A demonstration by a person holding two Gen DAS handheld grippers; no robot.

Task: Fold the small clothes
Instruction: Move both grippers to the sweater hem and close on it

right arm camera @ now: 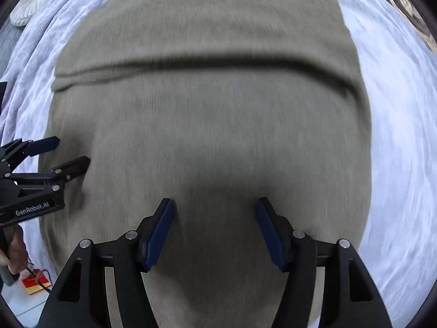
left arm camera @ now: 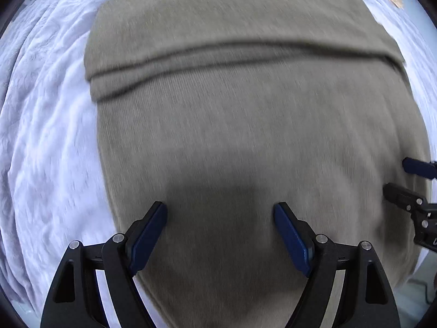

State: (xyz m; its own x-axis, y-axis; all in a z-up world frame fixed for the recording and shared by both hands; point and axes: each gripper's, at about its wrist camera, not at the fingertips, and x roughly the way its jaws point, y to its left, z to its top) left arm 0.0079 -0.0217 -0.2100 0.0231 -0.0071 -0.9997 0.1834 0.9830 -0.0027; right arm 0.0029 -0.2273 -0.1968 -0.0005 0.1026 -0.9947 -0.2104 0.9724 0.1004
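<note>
Parted claws [left arm camera: 220,213] [right arm camera: 215,209] over khaki garment [left arm camera: 245,125].

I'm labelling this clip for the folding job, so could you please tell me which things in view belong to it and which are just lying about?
Part of the job:
- garment, olive knit, spread flat with one fold across it
- left gripper, open above the garment
- right gripper, open above the garment

Lying about:
- white bedding underneath
- round cushion
- red box
</note>
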